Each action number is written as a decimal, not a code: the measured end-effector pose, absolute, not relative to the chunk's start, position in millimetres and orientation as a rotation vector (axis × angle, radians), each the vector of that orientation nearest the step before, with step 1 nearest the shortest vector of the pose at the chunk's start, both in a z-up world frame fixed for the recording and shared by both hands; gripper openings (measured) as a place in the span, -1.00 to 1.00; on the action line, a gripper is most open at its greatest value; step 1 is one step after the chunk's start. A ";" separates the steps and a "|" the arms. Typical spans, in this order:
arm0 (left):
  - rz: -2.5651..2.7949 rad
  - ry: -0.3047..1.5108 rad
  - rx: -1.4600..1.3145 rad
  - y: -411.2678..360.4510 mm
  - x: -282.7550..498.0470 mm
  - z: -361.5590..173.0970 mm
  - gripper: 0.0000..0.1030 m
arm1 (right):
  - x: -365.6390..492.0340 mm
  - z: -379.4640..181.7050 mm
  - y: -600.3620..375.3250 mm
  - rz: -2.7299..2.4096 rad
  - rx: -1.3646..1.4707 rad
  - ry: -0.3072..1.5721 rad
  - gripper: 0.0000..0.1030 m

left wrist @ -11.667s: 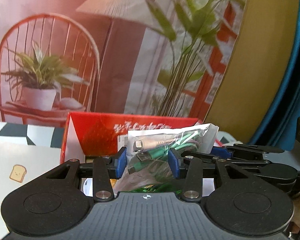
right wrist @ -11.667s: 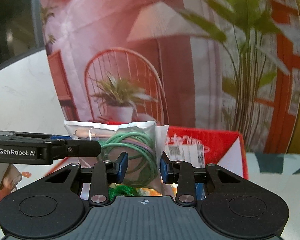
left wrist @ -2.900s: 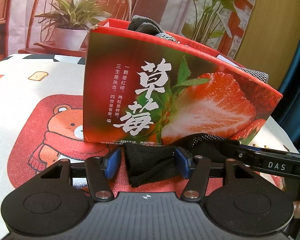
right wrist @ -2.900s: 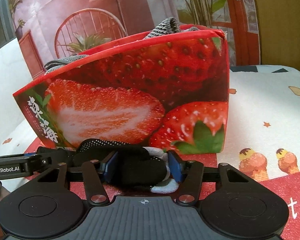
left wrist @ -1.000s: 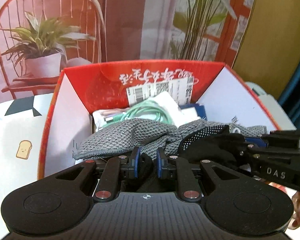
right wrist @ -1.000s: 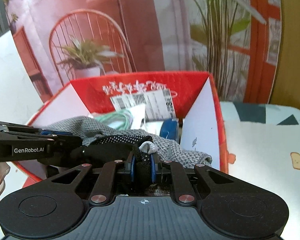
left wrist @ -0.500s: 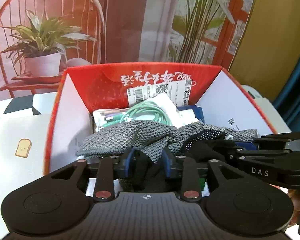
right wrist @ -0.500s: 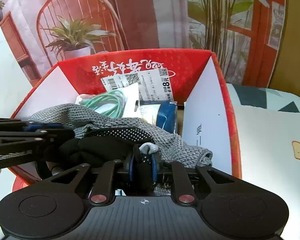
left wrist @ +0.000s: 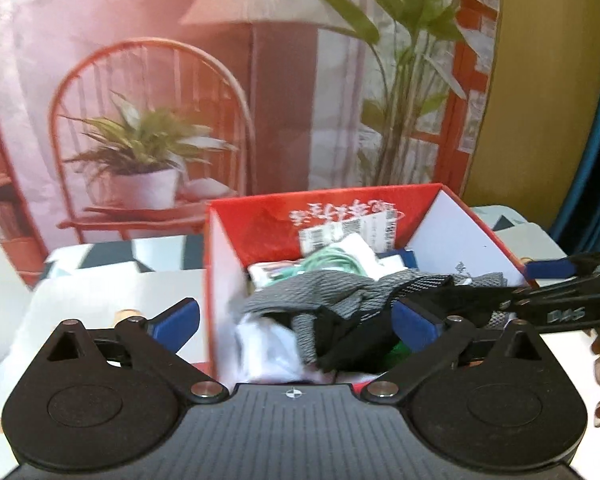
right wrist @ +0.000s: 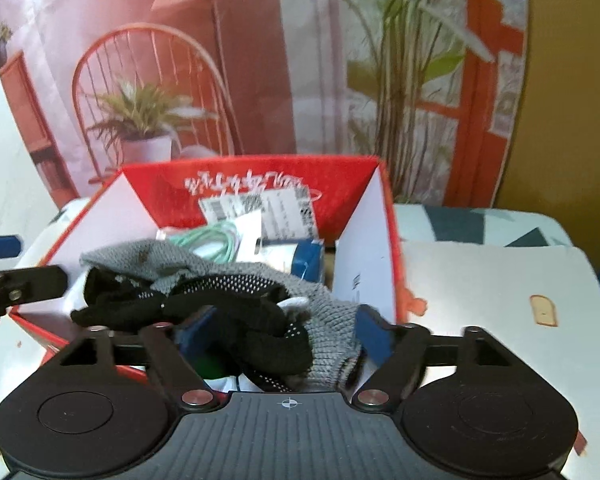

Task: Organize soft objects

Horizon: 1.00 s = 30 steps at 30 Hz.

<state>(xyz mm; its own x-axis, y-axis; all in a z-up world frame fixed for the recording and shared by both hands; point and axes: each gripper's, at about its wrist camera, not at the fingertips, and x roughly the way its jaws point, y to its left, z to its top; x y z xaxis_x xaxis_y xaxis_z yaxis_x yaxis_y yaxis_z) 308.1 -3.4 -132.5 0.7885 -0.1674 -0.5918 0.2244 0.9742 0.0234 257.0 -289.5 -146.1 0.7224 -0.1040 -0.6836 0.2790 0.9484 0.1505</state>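
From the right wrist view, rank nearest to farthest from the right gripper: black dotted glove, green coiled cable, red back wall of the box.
1. Black dotted glove, between the opening right gripper jaws, untouched.
2. Green coiled cable, mid-box, left of centre.
3. Red back wall of the box, far end.

A black dotted glove [right wrist: 228,312] lies crumpled on top of a grey knitted glove [right wrist: 328,320] inside the open red box [right wrist: 260,184], near its front edge, over other items.

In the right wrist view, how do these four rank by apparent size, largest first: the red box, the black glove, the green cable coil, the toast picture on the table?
1. red box
2. black glove, though it lies nearer the camera, which enlarges it
3. green cable coil
4. toast picture
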 end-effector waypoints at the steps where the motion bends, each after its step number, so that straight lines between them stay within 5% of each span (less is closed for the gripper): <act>1: -0.197 0.619 0.098 -1.8 302.1 -129.4 1.00 | 250.7 -141.2 -288.6 -0.224 0.253 0.709 0.88; 2: -0.187 0.607 0.099 0.6 296.4 -125.9 1.00 | 244.3 -136.2 -286.8 -0.232 0.251 0.683 0.99; 30: -0.041 0.325 0.042 12.0 63.7 -16.8 1.00 | 31.0 17.1 -198.8 -0.265 0.150 0.338 0.99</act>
